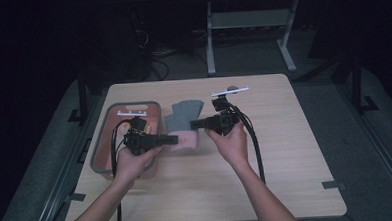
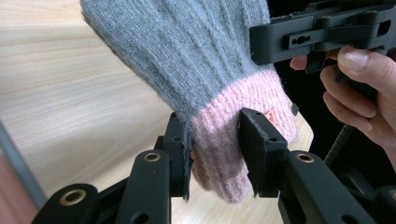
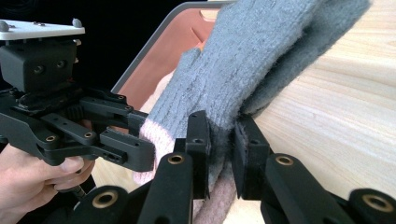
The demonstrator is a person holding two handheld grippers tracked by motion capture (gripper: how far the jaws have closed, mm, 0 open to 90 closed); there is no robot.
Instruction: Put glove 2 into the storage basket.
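A grey knitted glove with a pink cuff (image 1: 184, 122) is held between both grippers over the middle of the wooden table (image 1: 286, 151). My left gripper (image 1: 171, 139) is shut on the pink cuff (image 2: 219, 135); its pads pinch the cuff from both sides. My right gripper (image 1: 194, 124) is shut on the grey part of the glove (image 3: 243, 74) near the cuff. In the left gripper view the right gripper (image 2: 322, 32) and the hand holding it appear at upper right. In the right gripper view the left gripper (image 3: 88, 135) appears at the left.
A grey-rimmed bin with a reddish inside (image 1: 104, 125) stands at the table's left, under my left hand. Its rim (image 3: 154, 42) lies just behind the glove. Bare wood stretches to the right and front. Metal table legs (image 1: 210, 40) stand beyond the far edge.
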